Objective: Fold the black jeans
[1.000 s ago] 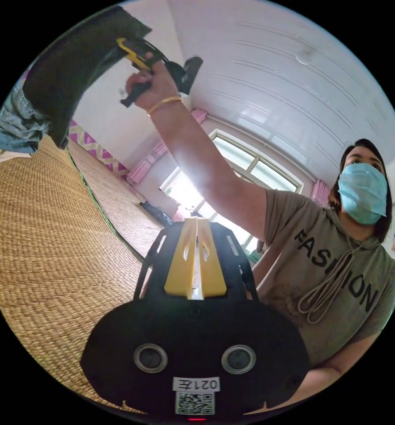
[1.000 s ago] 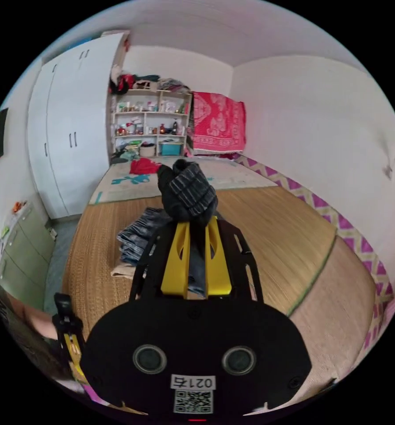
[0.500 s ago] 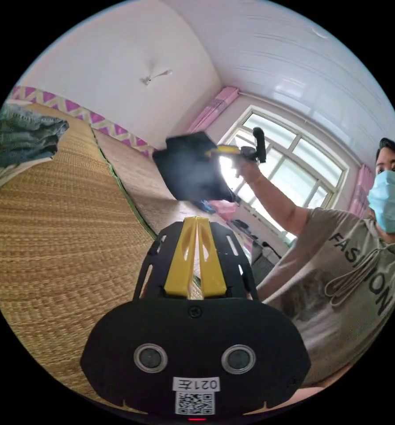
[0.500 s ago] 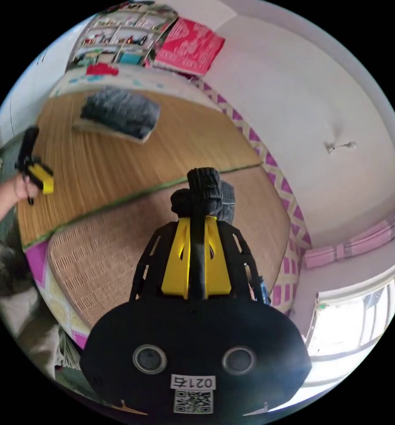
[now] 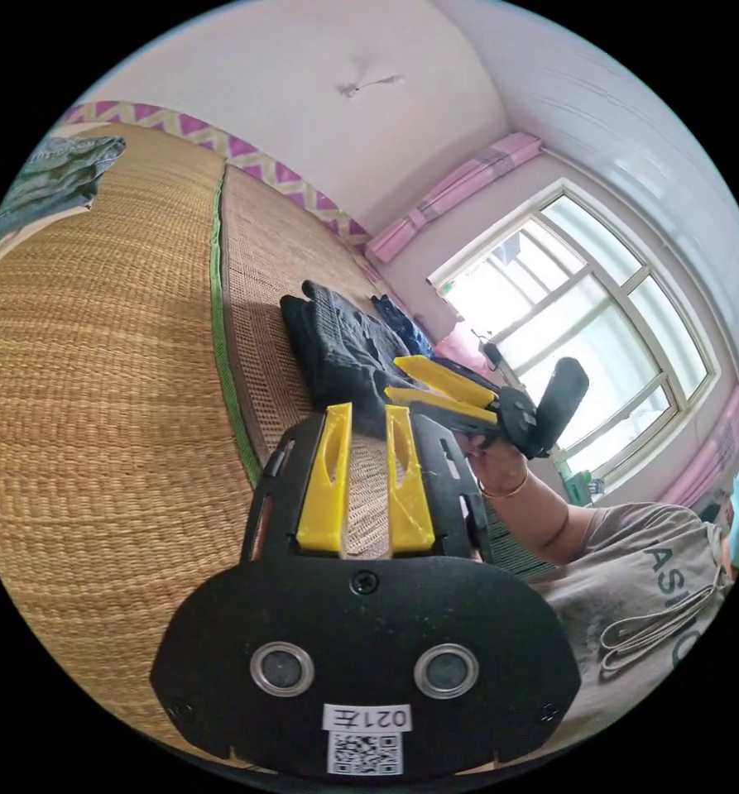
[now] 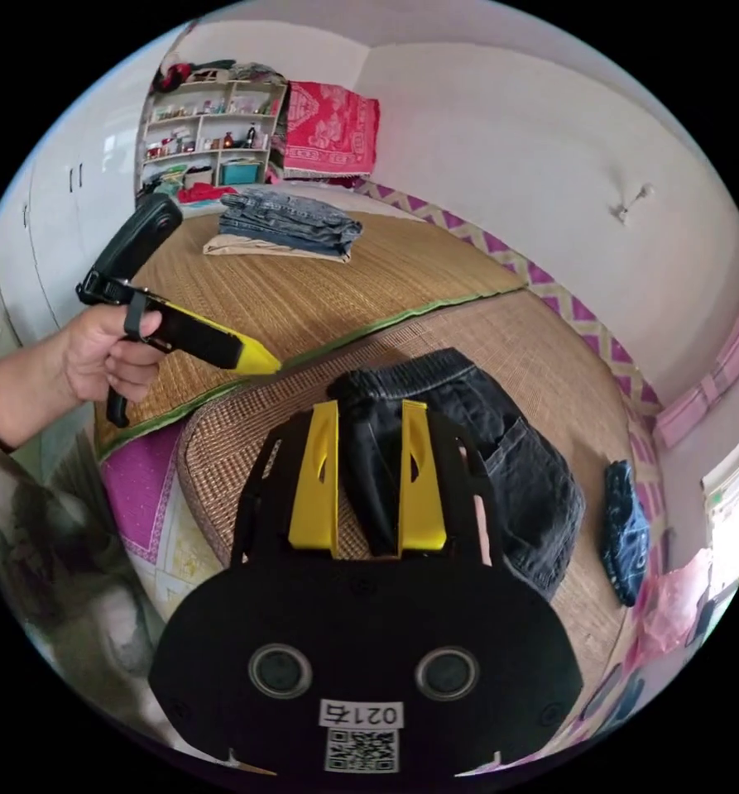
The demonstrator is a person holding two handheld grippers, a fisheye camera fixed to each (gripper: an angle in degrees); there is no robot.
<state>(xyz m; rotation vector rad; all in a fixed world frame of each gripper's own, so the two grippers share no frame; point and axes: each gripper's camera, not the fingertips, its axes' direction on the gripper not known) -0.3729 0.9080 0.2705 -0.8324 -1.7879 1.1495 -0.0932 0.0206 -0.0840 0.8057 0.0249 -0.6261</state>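
Black jeans folded on mat | soft, heavy denim; grip waistband at 12 o'clock | right gripper jaws apparently spread astride fabric | left gripper spread, empty.

Both views bright, lit by daylight. Source: the large window in the left gripper view — panes blown out to near white, mild glare spreading onto the ceiling beside it. In the right gripper view the same glare washes the lower right edge. Soft shadow falls on the woven mat beside the black jeans, on the side away from the window. Fisheye distortion strong — mat seams and walls bow toward the rim; black corners outside the circle. Centre sharp; slight softness at the edges, notably lower left of the right gripper view.
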